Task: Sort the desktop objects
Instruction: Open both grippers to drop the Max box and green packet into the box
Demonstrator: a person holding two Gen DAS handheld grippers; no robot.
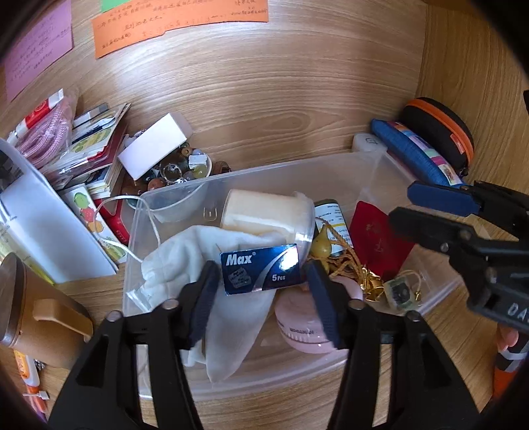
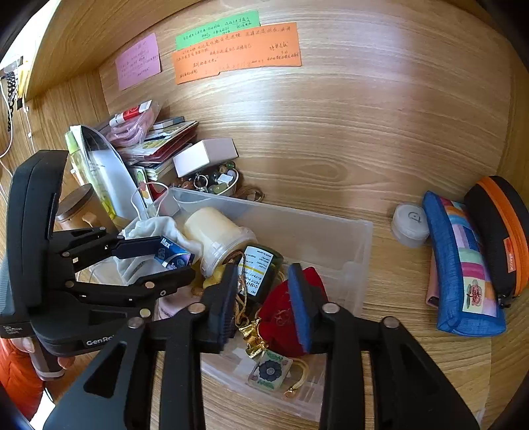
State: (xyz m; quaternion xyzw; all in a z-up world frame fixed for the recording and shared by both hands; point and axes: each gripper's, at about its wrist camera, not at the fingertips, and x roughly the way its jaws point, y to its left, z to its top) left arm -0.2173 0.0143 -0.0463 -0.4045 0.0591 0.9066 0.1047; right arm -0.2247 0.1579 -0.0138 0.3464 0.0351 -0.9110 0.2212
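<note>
Inside the clear plastic bin [image 1: 380,165] on the wooden desk [image 1: 264,99], a small blue Max box [image 1: 261,268] lies on a white cloth [image 1: 185,254]. The left gripper [image 1: 261,281] hangs over the bin with its jaws parted on either side of the box; the pads look just clear of it, so nothing is clamped. No earlier view is given to compare.

Around the box, still in the bin: a cream cup with a clear lid [image 1: 264,215] lies on its side behind it, a dark green can [image 1: 330,211] beside that, then a yellow gourd charm [image 1: 320,244] with gold cord, a red pouch [image 1: 380,238], a pink round case [image 1: 304,324] under the right-hand pad, and a small flower tag [image 1: 398,292].

The right gripper [image 2: 264,297] stands over the far end of the bin, jaws apart, straddling the red pouch and the gold cord; its blue pad lies close against the pouch, but whether it presses I cannot tell.

Outside the bin: to its left, a heap of booklets and a white carton [image 1: 155,149], a bowl of beads [image 1: 185,165], a brown mug [image 1: 33,314]. To its right, a blue patchwork pouch [image 2: 463,264], a black case with orange zip [image 2: 499,238], a white round jar [image 2: 410,225].

Only the right wrist view shows the green note [image 2: 218,29] whole, and an orange sleeve [image 2: 16,380] at the left gripper's handle.
</note>
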